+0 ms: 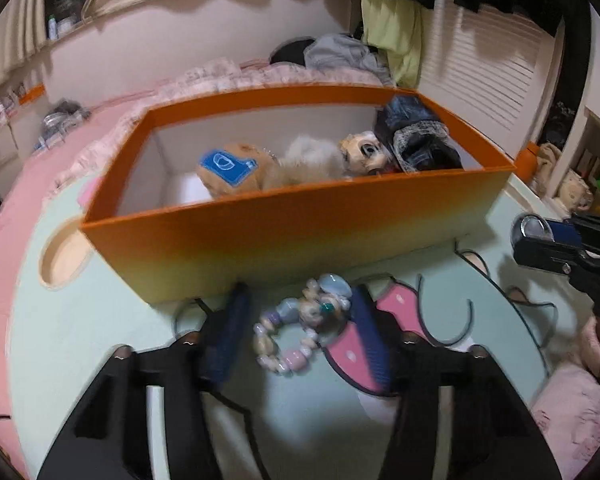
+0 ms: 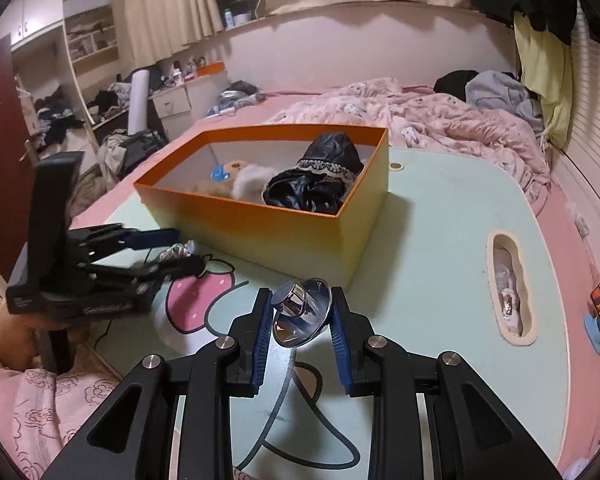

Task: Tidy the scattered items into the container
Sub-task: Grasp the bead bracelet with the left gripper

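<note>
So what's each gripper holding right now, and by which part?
The right gripper clamps a shiny metal cup by its rim edges. The left gripper straddles a bead bracelet; whether it grips cannot be told.

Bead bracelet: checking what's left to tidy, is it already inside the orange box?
No, the bead bracelet lies on the table outside the orange box.

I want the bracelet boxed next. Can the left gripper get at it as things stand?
Probably yes. The left gripper has its open jaws on either side of the bead bracelet on the table, nothing between them; the orange box sits just beyond.
</note>
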{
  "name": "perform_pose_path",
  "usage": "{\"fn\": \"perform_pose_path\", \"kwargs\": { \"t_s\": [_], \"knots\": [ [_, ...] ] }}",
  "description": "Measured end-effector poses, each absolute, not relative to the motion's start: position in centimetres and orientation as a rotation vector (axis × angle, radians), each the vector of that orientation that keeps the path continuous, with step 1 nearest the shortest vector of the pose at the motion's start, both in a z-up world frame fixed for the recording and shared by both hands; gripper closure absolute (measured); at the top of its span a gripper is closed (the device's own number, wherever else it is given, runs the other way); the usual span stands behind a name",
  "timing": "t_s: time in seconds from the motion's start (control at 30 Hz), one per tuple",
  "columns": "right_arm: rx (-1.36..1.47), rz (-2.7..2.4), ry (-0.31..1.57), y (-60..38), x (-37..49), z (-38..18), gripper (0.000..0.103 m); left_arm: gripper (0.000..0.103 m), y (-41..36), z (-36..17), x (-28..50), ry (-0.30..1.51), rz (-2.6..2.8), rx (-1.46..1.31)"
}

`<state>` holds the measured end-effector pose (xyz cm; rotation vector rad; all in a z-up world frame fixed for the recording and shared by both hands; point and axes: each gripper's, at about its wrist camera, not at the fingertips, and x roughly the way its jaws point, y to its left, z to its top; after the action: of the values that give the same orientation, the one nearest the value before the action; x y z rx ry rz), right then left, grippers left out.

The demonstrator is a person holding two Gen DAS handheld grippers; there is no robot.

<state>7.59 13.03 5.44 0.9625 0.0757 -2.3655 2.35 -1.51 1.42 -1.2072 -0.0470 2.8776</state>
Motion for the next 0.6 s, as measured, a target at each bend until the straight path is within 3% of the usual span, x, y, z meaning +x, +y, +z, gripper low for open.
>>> {"fn": "perform_pose_path", "kwargs": {
  "t_s": [0.17,0.6],
  "knots": [
    [0.96,-2.368,0.079,12.7,7.7,5.5,0.077,0.084,-1.9,1.5,3.8,-0.102,2.881,-1.15],
    [0.944,-2.339,0.116,11.1,8.3,5.6,0.077,0.085,-1.0,4.5,7.8,-0.143,2.84,-0.992]
  ]
}}
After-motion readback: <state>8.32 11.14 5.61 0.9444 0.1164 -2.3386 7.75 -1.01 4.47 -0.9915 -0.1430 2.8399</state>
